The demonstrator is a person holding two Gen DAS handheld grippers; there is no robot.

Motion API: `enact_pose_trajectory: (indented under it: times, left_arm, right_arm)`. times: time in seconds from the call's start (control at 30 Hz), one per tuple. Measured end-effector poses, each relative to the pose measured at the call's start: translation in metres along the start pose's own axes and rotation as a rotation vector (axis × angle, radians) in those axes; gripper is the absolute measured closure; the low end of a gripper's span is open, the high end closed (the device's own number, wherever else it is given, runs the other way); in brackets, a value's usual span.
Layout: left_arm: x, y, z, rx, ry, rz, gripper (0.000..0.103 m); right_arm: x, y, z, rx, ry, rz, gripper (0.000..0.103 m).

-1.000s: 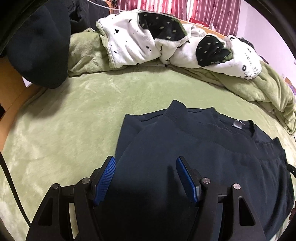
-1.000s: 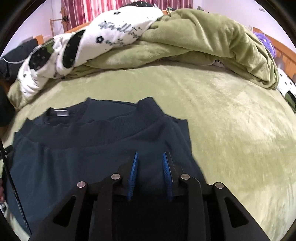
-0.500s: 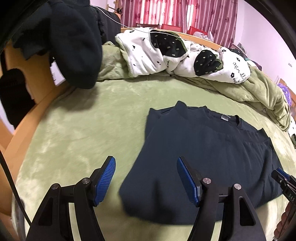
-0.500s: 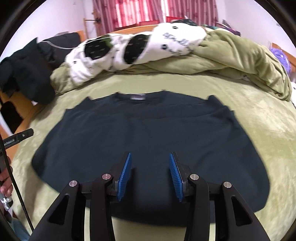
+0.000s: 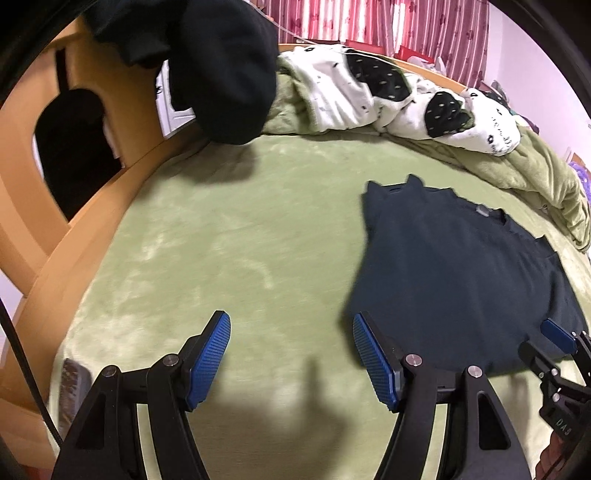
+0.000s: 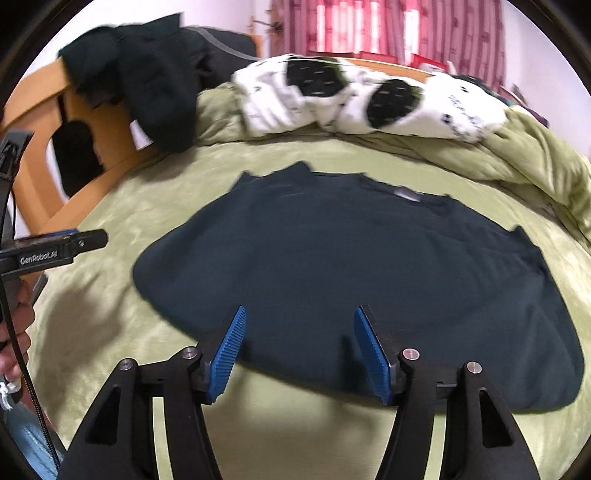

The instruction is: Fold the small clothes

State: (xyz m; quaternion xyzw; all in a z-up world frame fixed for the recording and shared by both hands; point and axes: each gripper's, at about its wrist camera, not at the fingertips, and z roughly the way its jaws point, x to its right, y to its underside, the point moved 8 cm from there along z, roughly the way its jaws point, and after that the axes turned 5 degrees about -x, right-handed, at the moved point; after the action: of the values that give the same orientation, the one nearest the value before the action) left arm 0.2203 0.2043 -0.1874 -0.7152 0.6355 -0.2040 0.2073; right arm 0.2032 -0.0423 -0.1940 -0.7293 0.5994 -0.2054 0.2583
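Your left hand-held gripper (image 5: 291, 354) hangs w/ jaws wide apart over bare green bed cover (image 5: 221, 240), nothing between the blue pads; the dark navy top (image 5: 461, 273) lies off to its right, not touching it. Your right hand-held gripper (image 6: 297, 350) has its jaws opening, pads clear of the cloth, w/ the near hem of the top (image 6: 351, 266) showing in the gap below them but not gripped. The top lies flat on the bed, folded approx. in half, neck label (image 6: 406, 194) at the far edge, sleeve tips poking up at the far corners. In the right wrist view your left hand-held gripper (image 6: 55, 247) comes in from the left edge, fingers (image 6: 18, 332) wrapped round its handle. In the left view one blue pad of the right hand-held gripper (image 5: 557, 336) sits at the top's near right corner; can't tell if it touches. Behind: a rumpled green quilt (image 6: 517, 147) w/ a white and black spotted blanket (image 6: 351, 99) on it, dark clothes (image 5: 221, 66) draped over the wooden bed frame (image 5: 48, 184), red curtains (image 6: 388, 26) at the back.
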Motion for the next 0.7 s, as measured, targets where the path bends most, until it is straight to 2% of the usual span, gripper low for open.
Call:
enact_pose_trajectory:
  times: [0.3, 0.57, 0.7]
  left_arm:
    - [-0.061, 0.005, 0.015, -0.020, 0.034, -0.098, 0.036]
    - [-0.077, 0.010, 0.035, -0.046, 0.083, -0.142, 0.036]
    - [-0.083, 0.011, 0.035, -0.047, 0.097, -0.164, 0.036]
  right_arm:
    - [-0.086, 0.010, 0.049, -0.044, -0.011, -0.187, 0.043]
    - [-0.124, 0.004, 0.087, -0.046, 0.157, -0.343, 0.037]
    - [-0.130, -0.007, 0.101, -0.051, 0.180, -0.352, 0.038]
